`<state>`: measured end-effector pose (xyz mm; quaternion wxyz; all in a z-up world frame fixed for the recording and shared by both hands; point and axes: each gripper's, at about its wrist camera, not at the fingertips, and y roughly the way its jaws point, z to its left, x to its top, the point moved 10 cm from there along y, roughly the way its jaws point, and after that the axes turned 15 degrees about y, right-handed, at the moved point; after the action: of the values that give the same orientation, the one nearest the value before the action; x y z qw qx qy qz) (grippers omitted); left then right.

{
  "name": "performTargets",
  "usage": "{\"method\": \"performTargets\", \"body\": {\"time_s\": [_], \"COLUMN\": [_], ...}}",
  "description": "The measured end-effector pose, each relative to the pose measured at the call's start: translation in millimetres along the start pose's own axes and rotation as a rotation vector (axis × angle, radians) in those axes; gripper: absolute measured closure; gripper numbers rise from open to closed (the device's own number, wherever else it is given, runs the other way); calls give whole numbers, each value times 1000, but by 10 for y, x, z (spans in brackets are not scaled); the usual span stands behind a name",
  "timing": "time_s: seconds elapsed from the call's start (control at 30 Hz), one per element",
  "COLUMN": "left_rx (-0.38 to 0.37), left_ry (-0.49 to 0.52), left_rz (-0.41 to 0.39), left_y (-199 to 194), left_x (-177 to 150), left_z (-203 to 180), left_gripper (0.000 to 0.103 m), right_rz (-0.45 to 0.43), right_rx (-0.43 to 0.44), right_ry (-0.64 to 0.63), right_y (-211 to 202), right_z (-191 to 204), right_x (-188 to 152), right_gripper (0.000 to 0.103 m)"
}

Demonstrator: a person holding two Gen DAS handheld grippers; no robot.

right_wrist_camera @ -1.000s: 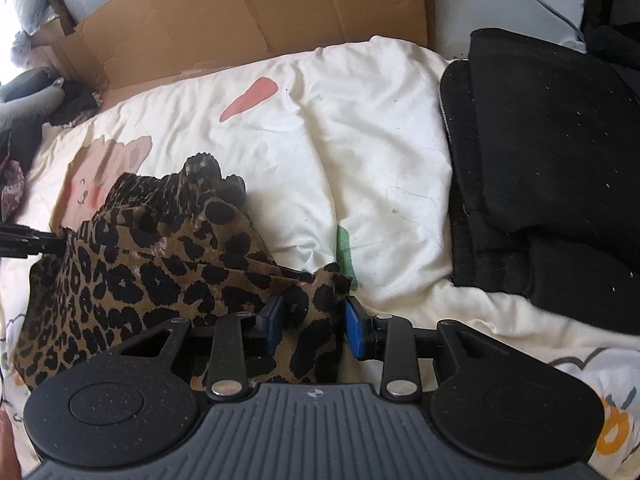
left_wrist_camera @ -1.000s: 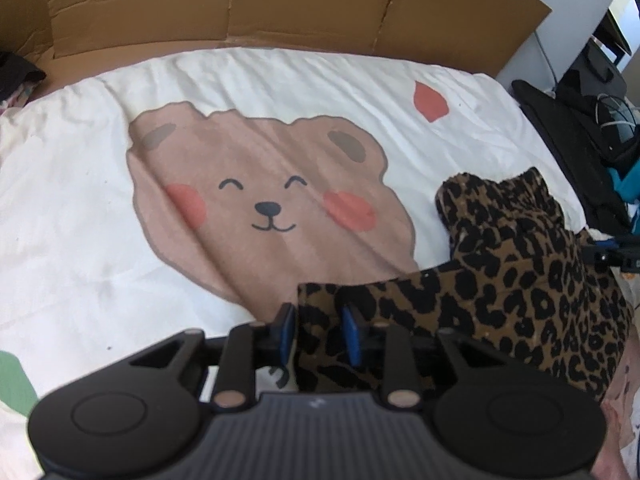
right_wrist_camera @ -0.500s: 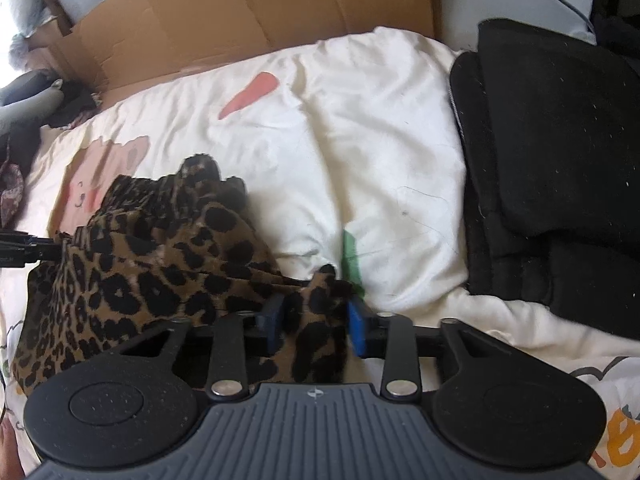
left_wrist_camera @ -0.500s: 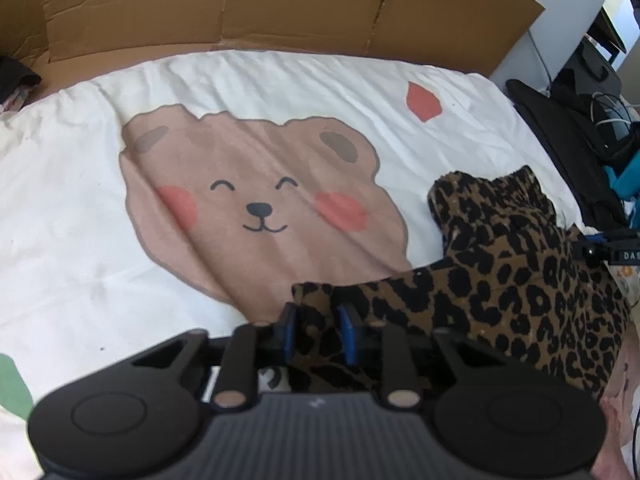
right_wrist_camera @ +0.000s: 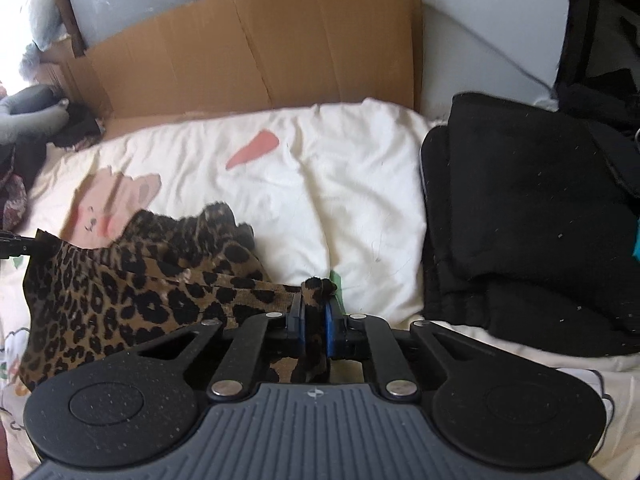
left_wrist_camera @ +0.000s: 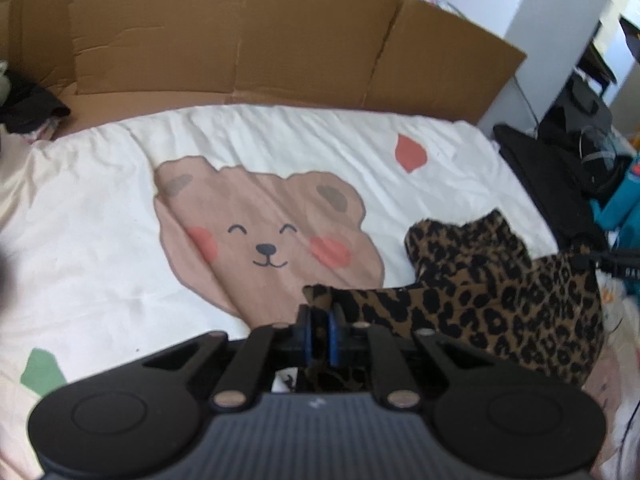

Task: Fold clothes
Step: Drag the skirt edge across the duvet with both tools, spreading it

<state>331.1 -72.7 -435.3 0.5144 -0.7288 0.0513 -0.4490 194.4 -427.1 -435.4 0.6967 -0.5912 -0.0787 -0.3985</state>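
Note:
A leopard-print garment lies crumpled on the white bear-print bedsheet. My left gripper pinches one corner of the garment's near edge; its blue pads are still closing on the cloth. In the right wrist view the same garment stretches leftwards, and my right gripper grips the other corner, jaws likewise closing with cloth pressed between them. Both corners are lifted off the sheet, with the edge taut between them. The far part of the garment rests bunched on the bed.
A cardboard sheet stands along the bed's far side. A pile of black clothes lies on the right of the bed. More dark items and cables sit beyond the right edge.
Both grippers have closed on the garment's near corners and risen, pulling the edge up off the sheet and drawing it taut.

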Motion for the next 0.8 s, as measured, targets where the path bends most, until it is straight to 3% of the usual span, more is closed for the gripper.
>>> {"method": "performTargets", "body": {"time_s": [0.43, 0.8], "left_rx": [34, 56], "left_ry": [-3, -19], "left_rz": [-69, -89], "left_y": [-443, -333], "left_x": [324, 536], "left_z": [-56, 89], "left_gripper": [95, 95], "right_rz": [-68, -99], "right_rx": [48, 67], "right_ry": [29, 33], "right_y": [-423, -369], "right_z": [92, 180], "right_x": [195, 481], "right_gripper": [96, 96]}}
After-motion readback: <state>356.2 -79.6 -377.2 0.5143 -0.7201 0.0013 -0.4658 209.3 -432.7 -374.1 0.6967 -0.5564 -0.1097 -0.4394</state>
